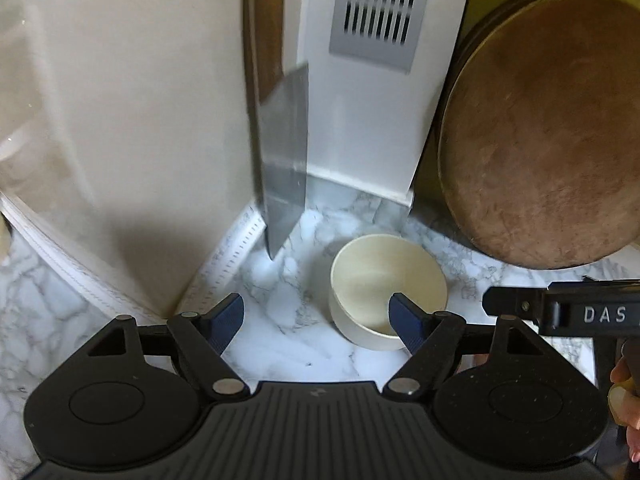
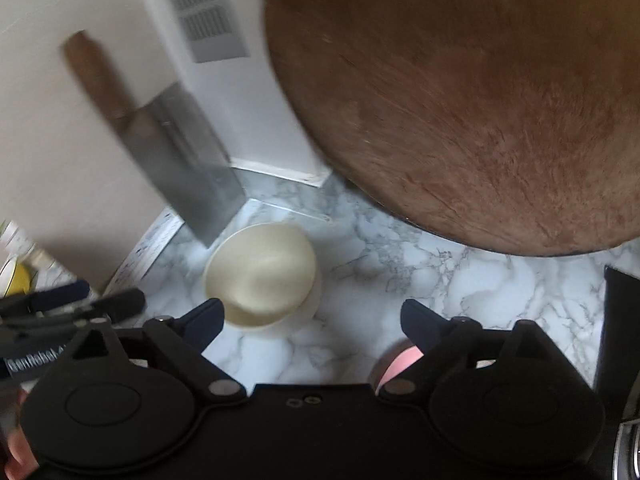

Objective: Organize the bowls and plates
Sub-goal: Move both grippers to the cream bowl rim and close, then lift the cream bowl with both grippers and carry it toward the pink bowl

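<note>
pink object (image 2: pixel 400 364) mostly hidden, cleaver (image 2: pixel 176 152) blurred

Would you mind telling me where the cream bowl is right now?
The cream bowl stands on the marble counter near the back corner, below the cleaver, left of the leaning round wooden board.

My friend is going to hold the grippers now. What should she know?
Left gripper: open, holding nothing; the cream bowl is just ahead, its near rim by the right finger.
Right gripper: open, holding nothing.
The cream bowl sits upright on the marble counter, below the cleaver and left of the round wooden board. A pink thing, partly hidden, lies under the right gripper.
Done: cannot tell; no stack is in view.
Left: pick up the bowl and put it away.
</note>
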{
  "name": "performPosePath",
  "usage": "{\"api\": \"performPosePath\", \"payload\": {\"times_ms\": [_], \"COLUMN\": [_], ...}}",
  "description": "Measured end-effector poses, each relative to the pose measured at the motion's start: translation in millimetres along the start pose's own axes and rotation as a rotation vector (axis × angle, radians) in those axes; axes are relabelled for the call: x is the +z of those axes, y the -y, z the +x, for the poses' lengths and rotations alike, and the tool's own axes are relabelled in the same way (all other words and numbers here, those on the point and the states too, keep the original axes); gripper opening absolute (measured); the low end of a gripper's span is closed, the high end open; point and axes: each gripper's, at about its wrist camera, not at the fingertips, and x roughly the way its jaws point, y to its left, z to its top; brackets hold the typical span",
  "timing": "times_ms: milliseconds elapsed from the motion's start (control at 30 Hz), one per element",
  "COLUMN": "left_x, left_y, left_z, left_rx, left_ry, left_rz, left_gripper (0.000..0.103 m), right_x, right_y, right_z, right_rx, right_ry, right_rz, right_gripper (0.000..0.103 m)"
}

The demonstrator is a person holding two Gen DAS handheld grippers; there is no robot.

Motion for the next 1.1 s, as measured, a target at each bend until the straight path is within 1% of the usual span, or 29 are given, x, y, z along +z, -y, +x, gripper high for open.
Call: {"api": "performPosePath", "payload": {"times_ms": [67, 200, 267, 300, 400, 433, 467, 500, 533, 567, 600, 667, 700, 767, 967, 1100], "left_x": [2, 6, 7, 8, 9, 9, 9, 9, 9, 9, 8, 7, 7, 6, 4, 2], "left_y": [3, 11, 17, 18, 18, 18, 18, 19, 20, 21, 22, 24, 25, 26, 27, 30], "left_z": [15, 42, 54, 59, 74, 76, 79, 82, 85, 88, 89, 90, 91, 91, 90, 87], "left_rx": [0.012, 0.025, 0.034, 0.043, 0.036, 0.032, 0.024, 0.019, 0.014, 0.012, 0.010, 0.007, 0.005, 0.000, 0.002, -0.001], "left_ry": [-0.020, -0.051, -0.072, -0.079, -0.105, -0.109, -0.112, -0.119, -0.127, -0.131, -0.133, -0.138, -0.143, -0.148, -0.157, -0.156], "left_rz": [-0.003, -0.016, -0.014, -0.015, -0.040, -0.048, -0.051, -0.049, -0.045, -0.041, -0.036, -0.028, -0.026, -0.022, -0.016, -0.006], "left_gripper": [0.080, 0.080, 0.078, 0.078, 0.078, 0.076, 0.069, 0.065, 0.059, 0.055, 0.052, 0.034, 0.031, 0.021, 0.010, 0.010], "right_x": [6, 14, 16, 16, 20, 20, 21, 21, 20, 20, 20, 18, 18, 18, 17, 14], "right_y": [4, 10, 9, 9, 12, 13, 14, 14, 14, 13, 11, 8, 7, 4, 1, -1], "right_z": [13, 38, 50, 55, 70, 74, 78, 81, 85, 87, 89, 91, 91, 91, 90, 88], "right_rx": [-0.004, -0.011, -0.018, -0.020, -0.023, -0.025, -0.027, -0.024, -0.024, -0.025, -0.023, -0.017, -0.013, -0.004, -0.006, -0.016], "right_ry": [-0.012, -0.050, -0.064, -0.069, -0.090, -0.098, -0.102, -0.105, -0.110, -0.113, -0.114, -0.116, -0.115, -0.111, -0.108, -0.105], "right_rz": [0.024, 0.058, 0.059, 0.066, 0.092, 0.099, 0.104, 0.106, 0.103, 0.098, 0.091, 0.075, 0.070, 0.058, 0.044, 0.033], "right_gripper": [0.084, 0.077, 0.070, 0.069, 0.063, 0.059, 0.056, 0.054, 0.050, 0.045, 0.042, 0.035, 0.033, 0.025, 0.013, 0.010]}}
